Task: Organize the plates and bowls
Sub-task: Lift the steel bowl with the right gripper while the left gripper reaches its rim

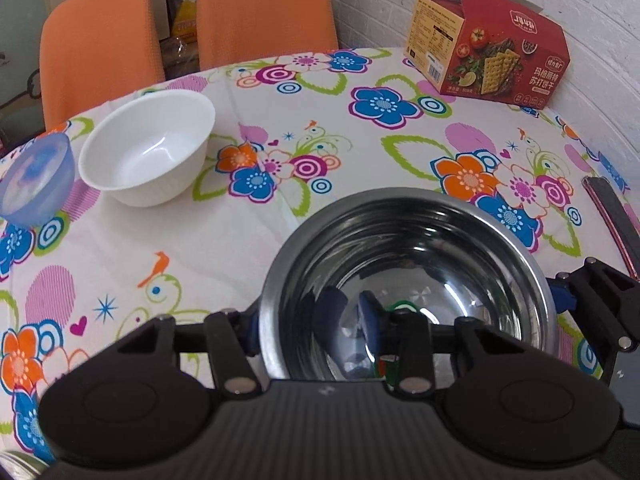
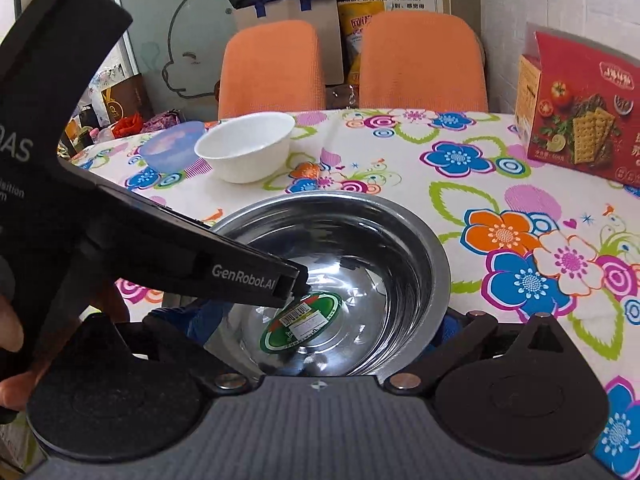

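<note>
Left tool (image 1: 312, 328) pinches the steel bowl (image 1: 408, 272) rim; white bowl (image 1: 148, 148), cracker box (image 1: 488, 44) beyond

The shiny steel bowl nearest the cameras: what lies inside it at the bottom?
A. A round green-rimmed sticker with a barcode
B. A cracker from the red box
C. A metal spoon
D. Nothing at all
A. The right wrist view shows a round green-rimmed sticker with a barcode lying on the bottom of the shiny steel bowl, just under the tip of the left gripper, which reaches over the bowl's rim.
</note>
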Available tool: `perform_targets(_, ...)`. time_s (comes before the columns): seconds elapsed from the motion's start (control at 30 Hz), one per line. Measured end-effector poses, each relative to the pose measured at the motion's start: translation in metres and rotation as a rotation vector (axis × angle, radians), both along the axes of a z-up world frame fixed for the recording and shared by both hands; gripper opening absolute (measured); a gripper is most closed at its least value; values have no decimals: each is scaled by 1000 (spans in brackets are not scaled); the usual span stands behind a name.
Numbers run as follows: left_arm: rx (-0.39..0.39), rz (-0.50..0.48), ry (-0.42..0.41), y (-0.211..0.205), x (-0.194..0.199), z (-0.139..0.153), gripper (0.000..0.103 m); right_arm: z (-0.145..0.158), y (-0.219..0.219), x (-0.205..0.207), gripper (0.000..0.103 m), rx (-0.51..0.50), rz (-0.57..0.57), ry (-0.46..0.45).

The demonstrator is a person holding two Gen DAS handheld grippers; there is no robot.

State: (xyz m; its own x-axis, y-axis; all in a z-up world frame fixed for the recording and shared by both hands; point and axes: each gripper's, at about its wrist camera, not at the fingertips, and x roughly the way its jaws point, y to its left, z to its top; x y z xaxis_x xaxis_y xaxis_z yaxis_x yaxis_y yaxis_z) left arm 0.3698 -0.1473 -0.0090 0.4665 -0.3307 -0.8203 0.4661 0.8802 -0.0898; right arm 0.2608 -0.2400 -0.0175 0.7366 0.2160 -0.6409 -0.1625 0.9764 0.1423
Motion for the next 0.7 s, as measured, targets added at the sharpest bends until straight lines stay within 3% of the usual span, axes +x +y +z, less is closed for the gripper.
perform_targets(0.23, 17, 4, -43, 28, -44, 16, 38, 10, 23, -36, 90, 22, 27, -23)
perform_targets(0.5, 50, 35, -48, 68, -90, 3, 37, -3, 58, -70, 90, 36, 63, 6)
perform_targets(0.7, 42, 12, -59, 74, -109, -4, 37, -7, 63, -84, 90, 27, 58, 33)
